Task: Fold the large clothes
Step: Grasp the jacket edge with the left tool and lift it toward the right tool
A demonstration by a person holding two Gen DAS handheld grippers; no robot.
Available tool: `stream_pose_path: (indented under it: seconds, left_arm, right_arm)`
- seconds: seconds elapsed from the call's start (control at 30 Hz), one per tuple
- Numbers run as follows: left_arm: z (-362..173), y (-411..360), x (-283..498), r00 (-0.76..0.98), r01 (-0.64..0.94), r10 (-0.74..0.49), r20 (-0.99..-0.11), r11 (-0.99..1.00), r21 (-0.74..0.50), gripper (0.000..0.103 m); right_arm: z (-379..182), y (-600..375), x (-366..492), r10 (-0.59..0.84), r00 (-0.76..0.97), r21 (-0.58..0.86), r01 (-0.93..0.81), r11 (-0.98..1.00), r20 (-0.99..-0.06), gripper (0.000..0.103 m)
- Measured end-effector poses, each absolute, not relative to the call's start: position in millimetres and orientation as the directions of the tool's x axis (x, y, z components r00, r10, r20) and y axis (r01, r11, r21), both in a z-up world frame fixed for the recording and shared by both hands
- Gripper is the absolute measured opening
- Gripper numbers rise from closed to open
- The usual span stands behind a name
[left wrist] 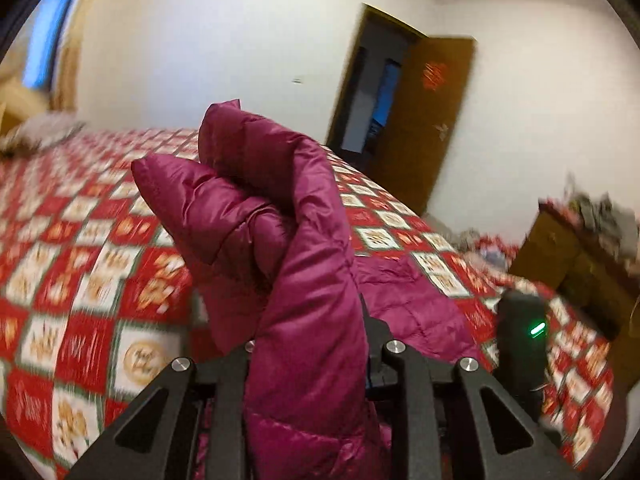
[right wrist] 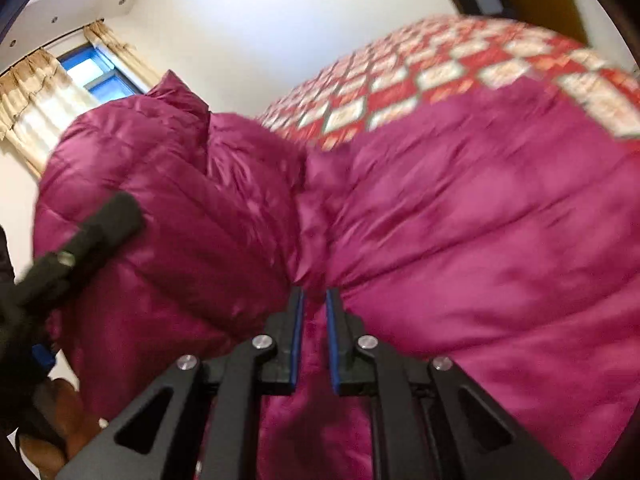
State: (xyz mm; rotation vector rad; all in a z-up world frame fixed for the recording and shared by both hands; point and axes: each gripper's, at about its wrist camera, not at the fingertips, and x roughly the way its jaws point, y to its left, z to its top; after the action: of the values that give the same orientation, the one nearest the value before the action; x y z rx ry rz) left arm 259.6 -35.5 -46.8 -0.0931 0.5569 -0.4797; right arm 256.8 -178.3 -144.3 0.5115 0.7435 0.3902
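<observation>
A magenta puffer jacket lies on a bed with a red-and-white checked cover. My left gripper is shut on a bunched part of it and holds that part up off the bed; the padded fabric hides its left finger. In the right wrist view most of the jacket spreads over the cover. My right gripper is shut on a pinched fold, with fabric between its blue pads. The raised part bulges at the left, where the dark body of the left tool shows.
An open brown door stands past the bed's far corner. A wooden dresser with clutter on top is at the right. A curtained window sits in the far wall. A pillow lies at the head of the bed.
</observation>
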Motion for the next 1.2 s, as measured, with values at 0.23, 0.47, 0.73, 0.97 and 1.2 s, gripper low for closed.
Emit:
stream_pose_path:
  seconds: [0.23, 0.47, 0.73, 0.97, 1.2]
  left_arm:
    - [-62.5, -116.9, 260.6, 0.660, 0.562, -0.508, -0.554, 0.823, -0.085, 0.025]
    - [-108.6, -178.9, 258.1, 0.574, 0.655, -0.505, -0.645, 0.755, -0.008, 0.025]
    - [-139.1, -202.3, 253.4, 0.529, 0.705, -0.519, -0.671, 0.709, 0.007, 0.025]
    - [-137.4, -193.8, 251.6, 0.532, 0.711, -0.524, -0.665, 0.703, 0.015, 0.025]
    - [-126.8, -186.5, 237.5, 0.504, 0.741, -0.549, -0.667, 0.672, 0.007, 0.039]
  right_arm:
    - [-131.7, -276.1, 211.4, 0.322, 0.777, 0.547, 0.034, 0.837, -0.541, 0.013]
    - [-146.9, -336.1, 174.1, 0.222, 0.794, 0.561, 0.174, 0.809, -0.566, 0.013]
    - [-129.8, -352.2, 177.5, 0.259, 0.823, 0.590, 0.111, 0.800, -0.506, 0.020]
    - [-117.1, -332.0, 233.3, 0.357, 0.769, 0.517, -0.041, 0.855, -0.530, 0.052]
    - [-142.0, -330.1, 255.5, 0.339, 0.689, 0.467, 0.000, 0.884, -0.641, 0.024]
